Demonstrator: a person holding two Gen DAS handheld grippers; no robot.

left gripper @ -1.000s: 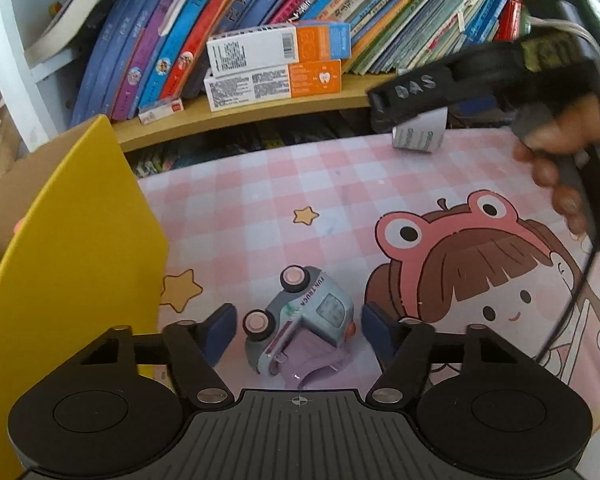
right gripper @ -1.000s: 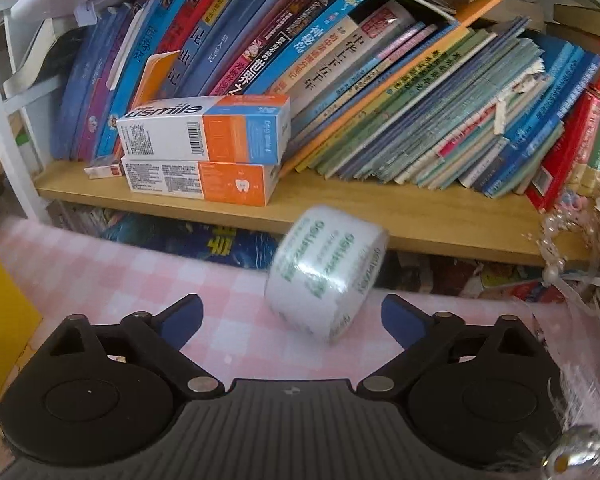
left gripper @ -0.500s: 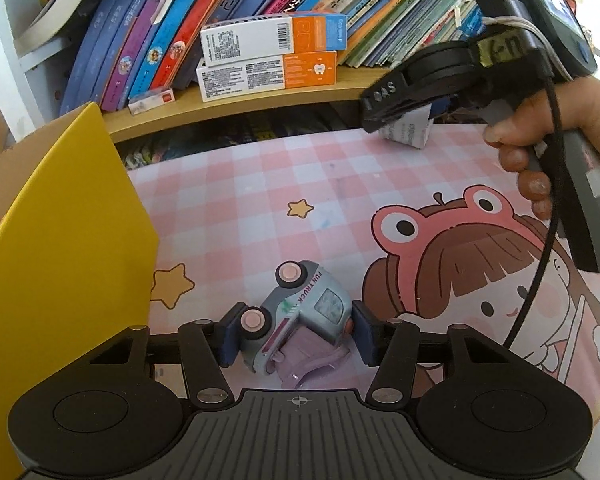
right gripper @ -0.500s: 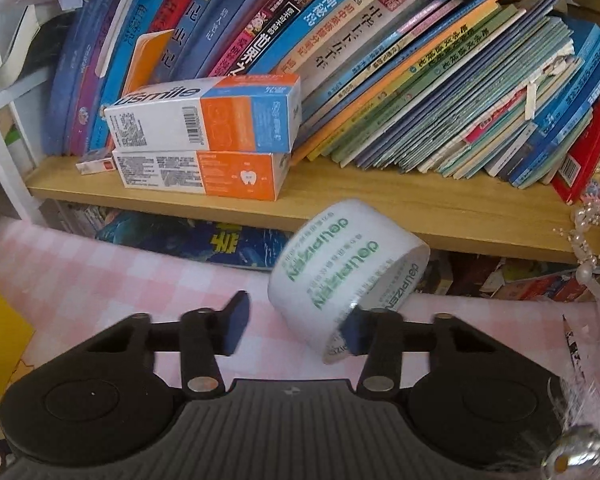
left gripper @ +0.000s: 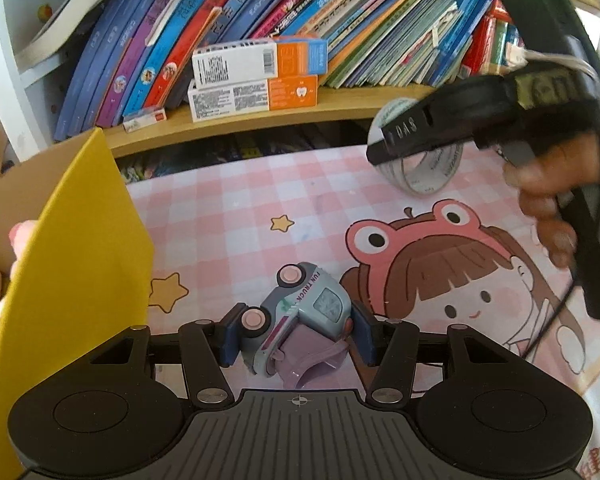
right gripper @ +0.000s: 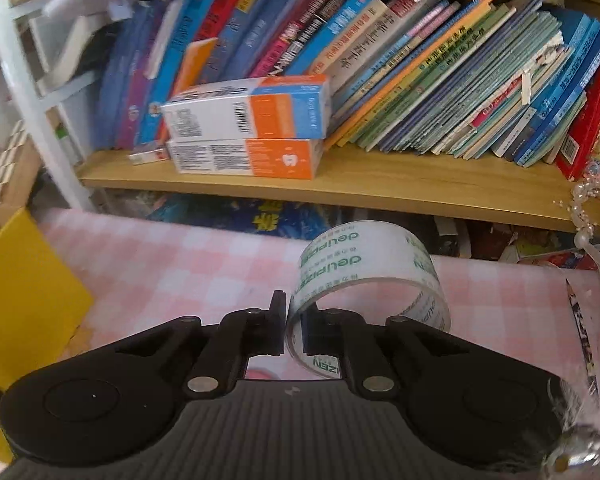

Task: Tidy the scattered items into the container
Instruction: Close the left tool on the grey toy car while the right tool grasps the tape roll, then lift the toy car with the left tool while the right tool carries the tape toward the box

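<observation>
My right hand-held gripper [right gripper: 286, 330] is clamped on the tape roll's [right gripper: 370, 268] thin wall, roll clear of the worktop [right gripper: 172, 268] — light, slick, may swing. My left hand-held gripper [left gripper: 296, 334] pinches the toy truck [left gripper: 296, 316] — hard plastic, rounded; squeeze its flat sides.

Each camera sits just behind its own jaws, tilted down and facing the bookshelf [left gripper: 260, 128]. The left view hangs close over the pink checked mat [left gripper: 228, 208]; the right sits nearer the shelf. Both share the orange-and-white boxes [right gripper: 248, 136] beyond the jaws.
</observation>
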